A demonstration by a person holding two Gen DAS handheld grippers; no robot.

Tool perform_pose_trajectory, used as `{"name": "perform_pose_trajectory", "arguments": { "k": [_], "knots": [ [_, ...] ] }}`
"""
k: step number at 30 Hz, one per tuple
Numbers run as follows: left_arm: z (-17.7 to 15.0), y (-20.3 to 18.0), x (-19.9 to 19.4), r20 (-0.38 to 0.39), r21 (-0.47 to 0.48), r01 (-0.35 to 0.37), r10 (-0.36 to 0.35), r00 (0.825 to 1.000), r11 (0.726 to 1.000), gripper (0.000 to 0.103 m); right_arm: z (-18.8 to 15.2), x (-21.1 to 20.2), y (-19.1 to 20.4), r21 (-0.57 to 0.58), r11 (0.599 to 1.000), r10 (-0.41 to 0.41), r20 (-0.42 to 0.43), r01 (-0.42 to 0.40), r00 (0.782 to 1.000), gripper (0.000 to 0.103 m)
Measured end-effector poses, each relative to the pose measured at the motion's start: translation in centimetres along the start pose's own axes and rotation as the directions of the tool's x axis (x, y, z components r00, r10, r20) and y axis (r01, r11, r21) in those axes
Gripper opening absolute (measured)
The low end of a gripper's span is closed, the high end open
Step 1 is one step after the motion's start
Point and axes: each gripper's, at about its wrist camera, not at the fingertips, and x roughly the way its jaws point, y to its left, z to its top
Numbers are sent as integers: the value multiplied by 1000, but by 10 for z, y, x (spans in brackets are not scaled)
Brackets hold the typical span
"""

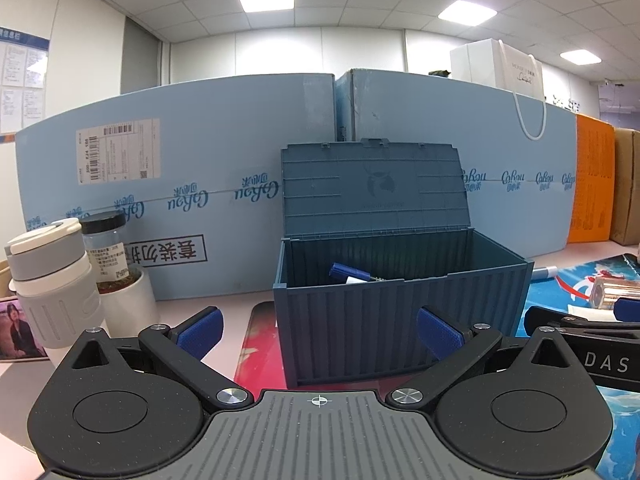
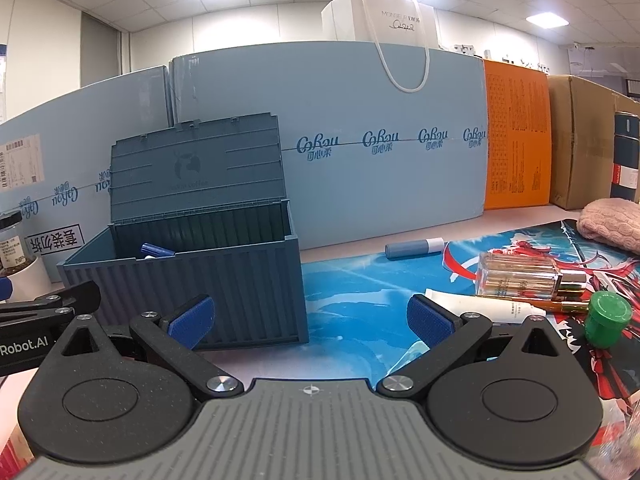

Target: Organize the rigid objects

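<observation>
Container box (image 1: 400,312) lid up | cartons (image 2: 380,140) read "CoRou" | both grippers (image 1: 318,334) (image 2: 308,322) spread, empty

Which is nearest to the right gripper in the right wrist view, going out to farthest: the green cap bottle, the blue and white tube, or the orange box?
From the right gripper:
1. Green cap bottle, close on the right.
2. Blue and white tube, lying farther ahead on the mat.
3. Orange box, standing at the back right.
</observation>
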Motion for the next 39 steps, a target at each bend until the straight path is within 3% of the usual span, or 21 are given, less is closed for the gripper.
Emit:
{"name": "perform_pose_trajectory", "arguments": {
  "k": [39],
  "knots": [
    [0, 0, -3, 13, -4, 8, -8, 1000, 1000, 103, -2, 2, 3, -24, 1000, 0, -2, 0, 1000, 103]
  ]
}}
